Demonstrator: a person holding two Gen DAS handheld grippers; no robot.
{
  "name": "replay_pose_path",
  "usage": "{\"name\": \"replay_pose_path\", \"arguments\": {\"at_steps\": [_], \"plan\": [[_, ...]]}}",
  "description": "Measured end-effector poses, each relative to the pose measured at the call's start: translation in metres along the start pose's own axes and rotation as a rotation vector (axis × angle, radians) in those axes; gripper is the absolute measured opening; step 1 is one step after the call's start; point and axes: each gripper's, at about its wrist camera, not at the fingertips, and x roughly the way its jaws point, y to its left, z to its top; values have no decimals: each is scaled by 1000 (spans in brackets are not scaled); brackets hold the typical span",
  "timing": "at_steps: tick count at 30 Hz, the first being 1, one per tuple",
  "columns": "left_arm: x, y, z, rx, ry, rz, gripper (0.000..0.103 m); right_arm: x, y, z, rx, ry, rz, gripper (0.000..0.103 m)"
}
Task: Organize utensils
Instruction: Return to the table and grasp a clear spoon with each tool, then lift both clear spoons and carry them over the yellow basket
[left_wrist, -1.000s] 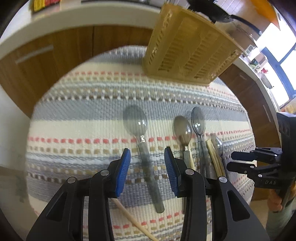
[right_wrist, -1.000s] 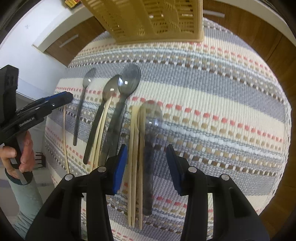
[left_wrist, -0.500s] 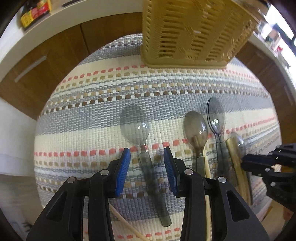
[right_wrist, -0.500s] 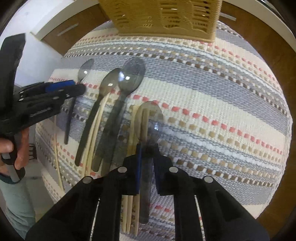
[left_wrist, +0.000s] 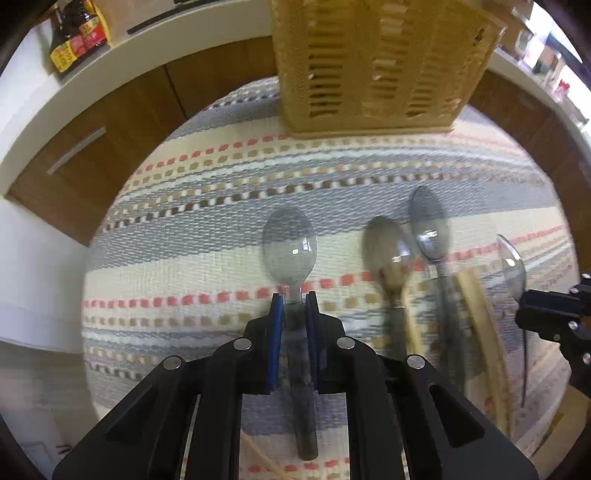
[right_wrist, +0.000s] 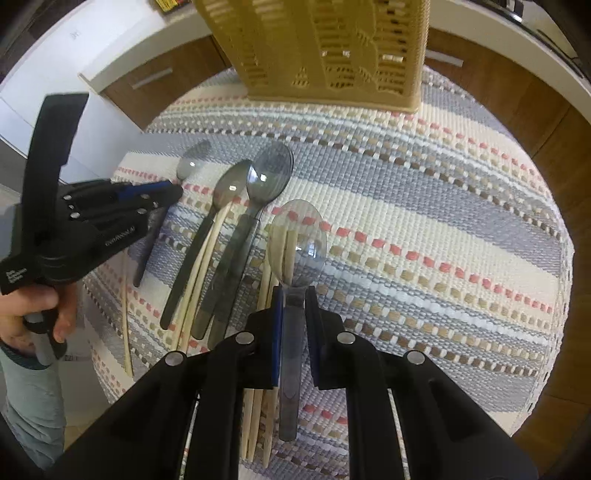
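My left gripper (left_wrist: 294, 301) is shut on the neck of a smoky clear plastic spoon (left_wrist: 290, 247) on the striped woven mat (left_wrist: 192, 240). My right gripper (right_wrist: 293, 295) is shut on another clear plastic spoon (right_wrist: 297, 245), lifted slightly above a pair of wooden chopsticks (right_wrist: 264, 291). Two more dark spoons (right_wrist: 236, 236) and further chopsticks (right_wrist: 201, 266) lie between the grippers. The left gripper also shows in the right wrist view (right_wrist: 162, 190), and the right gripper in the left wrist view (left_wrist: 535, 306). A tan slotted utensil basket (left_wrist: 376, 62) stands at the mat's far edge.
Wooden cabinets and a white countertop (left_wrist: 110, 88) curve behind the table. Sauce bottles (left_wrist: 74, 37) stand on the counter at the far left. One loose chopstick (right_wrist: 125, 306) lies near the mat's left edge. A hand (right_wrist: 40, 314) holds the left gripper.
Both grippers have closed on their spoons. The left one moved forward and shut on the spoon's neck; the right one, shut half a second ago, has raised its spoon a little.
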Motion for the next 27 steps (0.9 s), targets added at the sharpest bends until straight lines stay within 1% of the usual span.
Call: {"name": "replay_pose_path", "arguments": {"at_steps": [1, 6, 9, 12, 15, 17, 20, 21, 24, 27], "plan": [[-5, 0, -2, -11, -20, -27, 10, -5, -1, -1, 0, -12, 8, 10], [-31, -1, -12, -24, -113, -82, 10, -29, -3, -5, 4, -73, 46, 10], [-54, 0, -17, -27, -187, -114, 10, -50, -9, -9, 3, -118, 80, 10], [-83, 5, -21, -28, -280, -141, 10, -60, -4, -4, -1, -172, 106, 10], [-119, 6, -19, -35, -394, -176, 10, -84, -2, 2, -8, -252, 127, 10], [-128, 2, -7, -35, -449, -196, 10, -101, -3, 8, -16, -308, 136, 10], [-154, 3, 7, -11, -524, -228, 10, -121, 1, 19, -26, -393, 139, 10], [-157, 2, 8, -6, -537, -232, 10, -129, 0, 24, -30, -427, 139, 10], [-176, 1, 25, 6, -609, -244, 10, -141, 1, 37, -38, -494, 129, 10], [-185, 5, 39, 5, -670, -254, 10, -155, 2, 56, -45, -566, 110, 10]]}}
